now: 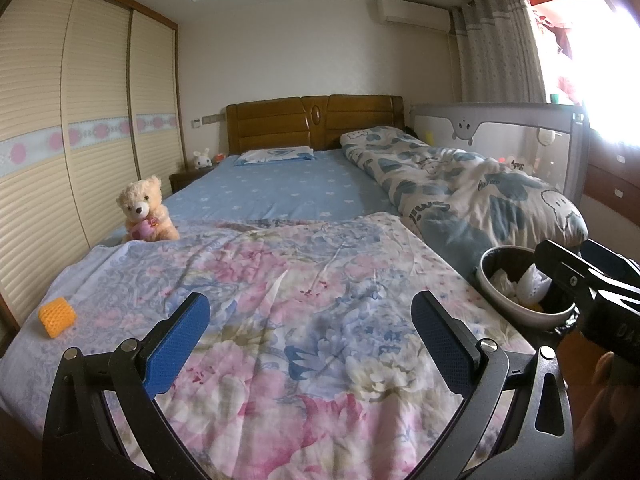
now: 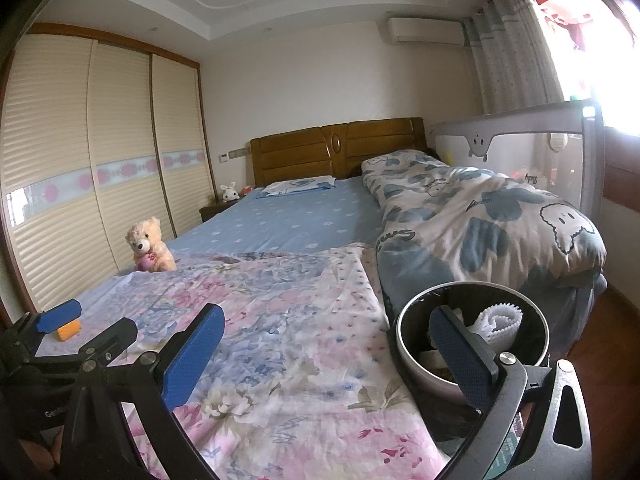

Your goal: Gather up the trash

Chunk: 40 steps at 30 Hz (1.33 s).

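Bedroom walls in cream close round a wide bed with a wooden headboard [image 1: 314, 122], a pale louvred sliding wardrobe [image 1: 80, 128] along the left and a bright curtained window at far right. Across the near half of the bed lies a pink-and-blue floral quilt [image 1: 304, 288]; a cream teddy bear holding a pink heart [image 1: 146, 210] sits at its far left edge, and a rolled blue-and-white cartoon duvet [image 1: 472, 184] runs down the right side. An orange mesh foam sleeve [image 1: 57, 316] rests on the quilt's near left corner. Left tongs [image 1: 310, 340] hover above the quilt, blades wide apart and empty. At the bed's right edge stands a round bin with a black liner [image 2: 404, 328]; only the right wrist view looks down into it, showing a white foam net roll [image 2: 502, 320] and other scraps too dim to make out. Right tongs [image 2: 320, 350] are spread wide too, one blade over the bin's mouth. From the right wrist view, a blade of the left tongs partly covers the orange sleeve.
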{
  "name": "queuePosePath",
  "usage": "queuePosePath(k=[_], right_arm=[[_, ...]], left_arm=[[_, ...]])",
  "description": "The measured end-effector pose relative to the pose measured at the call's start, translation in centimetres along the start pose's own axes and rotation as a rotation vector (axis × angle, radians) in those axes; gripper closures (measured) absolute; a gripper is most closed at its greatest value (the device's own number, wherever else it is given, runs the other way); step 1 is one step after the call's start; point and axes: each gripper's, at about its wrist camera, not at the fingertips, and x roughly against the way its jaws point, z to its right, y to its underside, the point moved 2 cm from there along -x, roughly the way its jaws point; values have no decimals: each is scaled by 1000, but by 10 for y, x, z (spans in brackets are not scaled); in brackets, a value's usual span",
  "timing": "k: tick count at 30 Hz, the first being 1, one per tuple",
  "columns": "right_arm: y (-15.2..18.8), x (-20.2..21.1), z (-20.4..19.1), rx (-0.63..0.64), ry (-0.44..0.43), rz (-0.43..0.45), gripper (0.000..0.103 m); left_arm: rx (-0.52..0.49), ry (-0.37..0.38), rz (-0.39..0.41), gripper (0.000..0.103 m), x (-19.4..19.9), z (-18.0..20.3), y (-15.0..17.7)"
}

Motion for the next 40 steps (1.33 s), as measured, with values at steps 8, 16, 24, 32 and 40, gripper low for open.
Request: queuePosePath(k=[8, 16, 24, 32, 40], right_arm=[[0, 1, -1, -3, -3, -3, 0], [1, 0, 0, -2, -3, -4, 0], [1, 0, 0, -4, -5, -7, 0], [7, -1, -3, -10, -9, -22, 0], [8, -3, -5, -16, -13, -34, 0]], left_arm=[[-1, 1, -1, 0, 0, 1, 0], [0, 2, -6, 0, 0, 1, 1], [-2, 4, -18, 0, 0, 4, 7], [0, 5, -32, 0, -10, 2, 9], [-2, 12, -17, 0, -11, 1, 8]])
